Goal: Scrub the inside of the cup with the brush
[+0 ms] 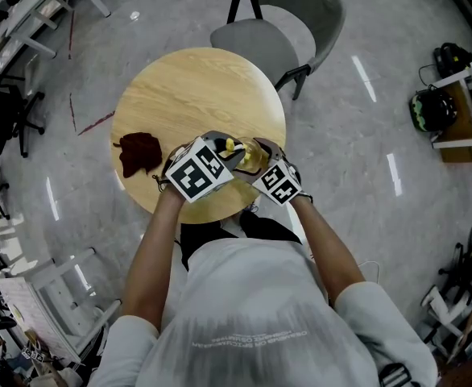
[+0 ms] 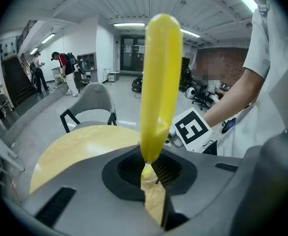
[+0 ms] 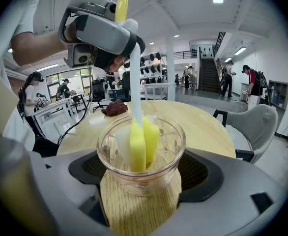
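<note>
1. Where the round wooden table (image 1: 196,87) comes nearest the person, the right gripper (image 3: 142,175) has its jaws pressed against both sides of an upright clear glass cup (image 3: 112,154).
2. Just beside it and higher, the left gripper (image 2: 153,173) is clamped on the yellow handle of the brush (image 2: 158,82), whose yellow-and-white sponge head sits inside the cup.
3. A dark red cloth (image 1: 139,153) lies to the left on the table.
4. A grey chair (image 1: 276,31) stands beyond the table.
</note>
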`<action>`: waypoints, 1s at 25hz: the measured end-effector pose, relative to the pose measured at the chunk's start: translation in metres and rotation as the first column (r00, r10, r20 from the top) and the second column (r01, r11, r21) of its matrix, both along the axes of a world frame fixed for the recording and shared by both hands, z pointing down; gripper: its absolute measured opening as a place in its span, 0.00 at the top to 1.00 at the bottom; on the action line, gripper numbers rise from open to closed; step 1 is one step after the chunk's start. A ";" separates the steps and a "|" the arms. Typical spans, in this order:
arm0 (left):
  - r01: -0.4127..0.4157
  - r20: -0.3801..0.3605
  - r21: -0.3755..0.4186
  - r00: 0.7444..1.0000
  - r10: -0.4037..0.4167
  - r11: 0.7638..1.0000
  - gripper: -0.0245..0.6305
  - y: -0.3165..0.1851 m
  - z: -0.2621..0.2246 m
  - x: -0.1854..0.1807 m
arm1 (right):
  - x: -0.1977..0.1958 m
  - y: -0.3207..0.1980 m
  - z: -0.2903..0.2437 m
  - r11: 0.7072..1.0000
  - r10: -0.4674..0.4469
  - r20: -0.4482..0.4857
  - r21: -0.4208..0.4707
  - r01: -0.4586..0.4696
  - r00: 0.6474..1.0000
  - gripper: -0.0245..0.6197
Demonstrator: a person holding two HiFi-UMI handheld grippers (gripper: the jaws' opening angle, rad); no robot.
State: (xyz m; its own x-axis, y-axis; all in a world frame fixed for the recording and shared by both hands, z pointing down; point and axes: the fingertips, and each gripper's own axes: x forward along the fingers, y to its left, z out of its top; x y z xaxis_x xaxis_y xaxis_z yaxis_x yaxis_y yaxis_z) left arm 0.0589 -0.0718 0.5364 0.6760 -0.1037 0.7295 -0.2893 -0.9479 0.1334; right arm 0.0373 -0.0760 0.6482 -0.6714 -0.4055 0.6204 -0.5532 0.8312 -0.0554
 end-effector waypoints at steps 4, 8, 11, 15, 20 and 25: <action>-0.022 -0.010 -0.032 1.000 0.022 0.999 0.89 0.003 -0.005 0.001 | 0.000 0.001 0.001 1.000 0.007 0.003 -0.009 -0.007 1.000 0.29; -0.007 -0.056 -0.044 0.998 0.005 0.999 0.89 0.005 -0.009 0.003 | 0.001 0.001 0.002 1.000 0.004 -0.004 -0.006 -0.004 1.000 0.29; -0.002 -0.094 -0.030 0.996 -0.001 1.000 0.89 0.005 -0.012 0.010 | 0.001 0.001 0.003 1.000 0.007 0.000 -0.004 -0.007 1.000 0.29; 0.014 -0.121 0.037 0.993 -0.010 0.999 0.89 0.002 -0.008 0.021 | 0.000 0.001 0.001 1.000 0.008 -0.002 -0.008 -0.008 1.000 0.29; 0.024 -0.109 0.164 0.994 -0.006 0.986 0.89 -0.003 -0.003 0.024 | 0.000 0.001 0.001 1.000 0.009 -0.004 -0.003 -0.009 1.000 0.29; -0.015 -0.039 0.187 0.999 0.022 0.982 0.89 -0.005 0.000 0.012 | 0.001 0.000 0.001 1.000 0.012 0.000 -0.003 -0.012 1.000 0.29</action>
